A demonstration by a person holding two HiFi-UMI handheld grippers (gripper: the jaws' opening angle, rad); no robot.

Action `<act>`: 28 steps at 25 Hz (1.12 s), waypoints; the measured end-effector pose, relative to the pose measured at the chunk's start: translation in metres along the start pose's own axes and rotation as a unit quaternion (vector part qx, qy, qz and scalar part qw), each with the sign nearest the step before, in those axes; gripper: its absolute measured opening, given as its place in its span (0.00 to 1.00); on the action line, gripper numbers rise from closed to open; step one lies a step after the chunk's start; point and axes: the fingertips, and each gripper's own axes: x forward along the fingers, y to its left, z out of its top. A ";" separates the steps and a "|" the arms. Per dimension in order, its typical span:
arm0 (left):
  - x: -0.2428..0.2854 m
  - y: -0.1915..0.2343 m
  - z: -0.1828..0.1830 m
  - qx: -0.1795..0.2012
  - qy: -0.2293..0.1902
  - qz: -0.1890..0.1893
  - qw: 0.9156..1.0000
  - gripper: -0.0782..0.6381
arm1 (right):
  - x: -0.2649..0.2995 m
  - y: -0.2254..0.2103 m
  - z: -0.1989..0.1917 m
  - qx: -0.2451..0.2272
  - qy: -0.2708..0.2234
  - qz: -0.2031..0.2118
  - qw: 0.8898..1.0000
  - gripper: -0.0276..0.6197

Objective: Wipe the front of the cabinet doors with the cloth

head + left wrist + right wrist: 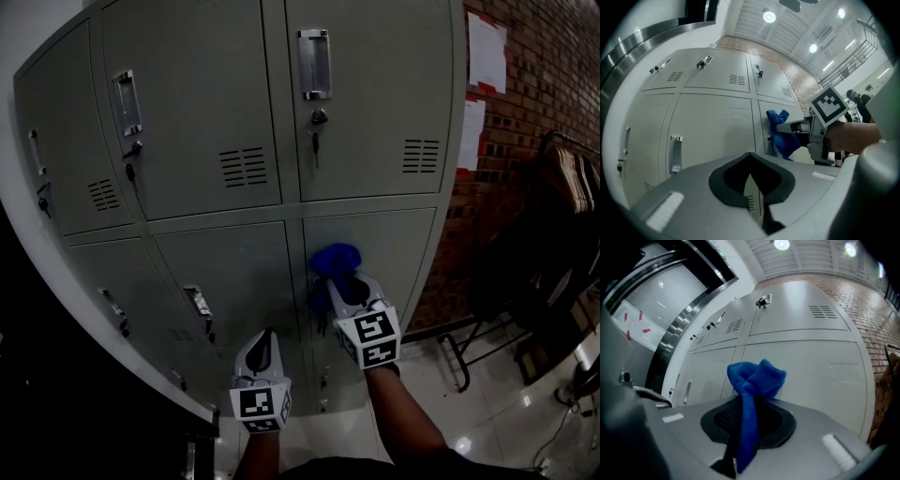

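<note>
Cloth (756, 378), blue, is clamped in the right tongs (749, 425). The jaws are closed on its middle, with a bunched end standing out past the tips and a tail hanging back below. In the head view the bunched end lies against the upper left corner of the lower right door (384, 244), just beside the seam to the next door.

Left tongs (751, 187): jaws together at the tips, nothing between them. They sit lower than the right tongs and point at the lower middle door (234, 272) without touching it.

Cabinet (281, 202): grey metal lockers, two rows in view. Every door is shut, so contents cannot be seen. The upper right door (375, 94) carries a handle (314, 64), vent slots (421, 156) and a key (319, 120) in its lock. A brick wall (534, 122) adjoins the cabinet on the right.
</note>
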 end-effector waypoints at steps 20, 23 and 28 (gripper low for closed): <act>0.013 -0.035 0.000 0.007 0.003 -0.015 1.000 0.13 | -0.052 -0.113 -0.025 -0.024 0.025 -0.091 0.995 0.14; 0.014 -0.039 0.001 0.008 0.000 -0.017 1.000 0.13 | -0.057 -0.124 -0.028 -0.028 0.032 -0.102 0.994 0.14; 0.010 -0.043 -0.001 0.005 -0.001 -0.009 1.000 0.13 | -0.069 -0.147 -0.037 -0.040 0.047 -0.122 0.991 0.14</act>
